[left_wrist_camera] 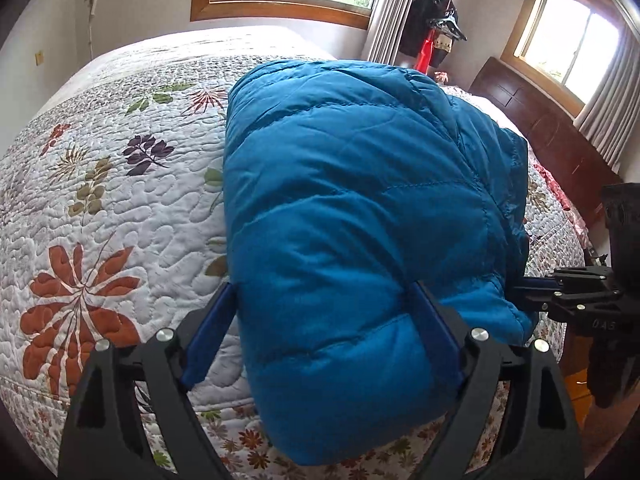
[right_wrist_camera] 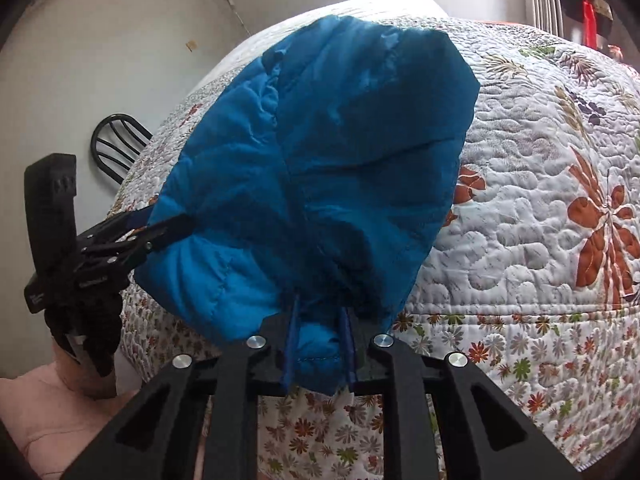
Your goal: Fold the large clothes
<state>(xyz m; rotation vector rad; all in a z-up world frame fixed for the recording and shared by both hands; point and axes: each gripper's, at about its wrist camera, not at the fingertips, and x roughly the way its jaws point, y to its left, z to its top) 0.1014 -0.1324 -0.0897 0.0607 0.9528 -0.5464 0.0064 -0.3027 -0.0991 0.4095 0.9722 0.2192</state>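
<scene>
A blue quilted puffer jacket [left_wrist_camera: 352,200] lies folded in a thick bundle on the flowered quilt at the bed's near edge. It also shows in the right wrist view [right_wrist_camera: 320,160]. My left gripper [left_wrist_camera: 320,328] stands wide, one finger on each side of the bundle's near end, the pads touching its sides. My right gripper [right_wrist_camera: 318,344] is shut on a fold of the jacket's edge. The right gripper shows at the right in the left wrist view [left_wrist_camera: 524,292]. The left gripper shows at the left in the right wrist view [right_wrist_camera: 168,224].
The bed's flowered quilt [left_wrist_camera: 120,200] spreads to the left and behind the jacket. A dark wooden headboard [left_wrist_camera: 540,128] and a coat rack [left_wrist_camera: 440,20] stand at the back right. A black chair [right_wrist_camera: 116,144] stands by the wall.
</scene>
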